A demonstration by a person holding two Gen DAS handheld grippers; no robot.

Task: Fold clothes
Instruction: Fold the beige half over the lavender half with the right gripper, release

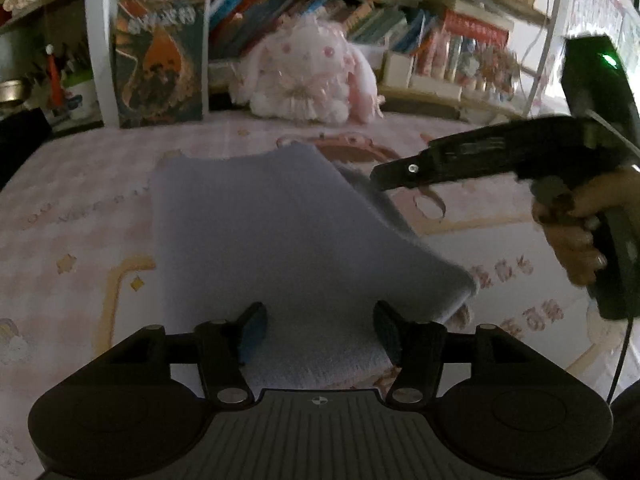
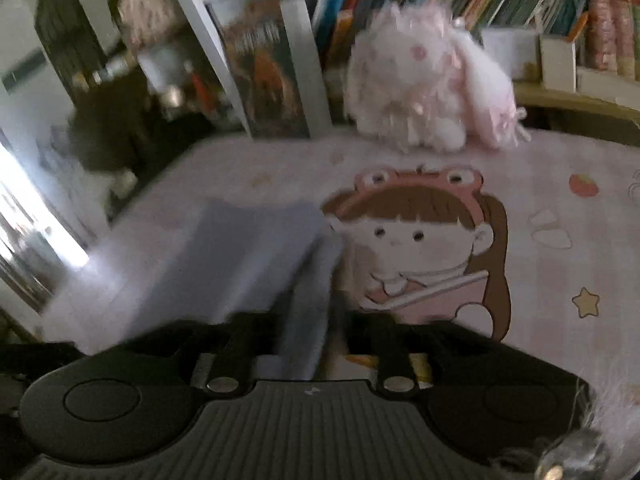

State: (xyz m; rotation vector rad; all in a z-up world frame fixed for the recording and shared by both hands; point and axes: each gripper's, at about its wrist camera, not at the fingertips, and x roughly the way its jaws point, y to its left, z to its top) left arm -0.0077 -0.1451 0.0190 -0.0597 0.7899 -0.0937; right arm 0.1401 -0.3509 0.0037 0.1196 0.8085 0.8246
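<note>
- Soft, fuzzy knit here: the pale blue-grey folded garment point(image 1: 288, 232) has a nappy, towel-like surface and lies as a rough rectangle, its right side doubled into a thick layered edge.
- It rests on a pink printed sheet point(image 1: 80, 208), smooth and flat, patterned with stars and a cartoon girl point(image 2: 420, 248) in a frog hat.
- Left gripper point(image 1: 320, 328): hard black plastic, ribbed grey deck behind it, jaws standing wide apart with nothing between the pads; the garment's near edge sits right under and just ahead of its fingertips.
- Right gripper point(image 2: 308, 332): from its own blurred view the fingers are spread, and the garment's thick folded edge runs up between them. Whether the pads touch the cloth, I cannot tell.
- In the left wrist view that same right gripper point(image 1: 384, 178) comes in from the right, its tip at the garment's far right edge, held in the right hand point(image 1: 576, 232).
- Straight ahead of both tools, past the garment, a fluffy pink-and-white plush bunny point(image 1: 308, 72) sits against a crowded bookshelf point(image 1: 400, 20), with a large upright book point(image 1: 160, 60) to its left.
</note>
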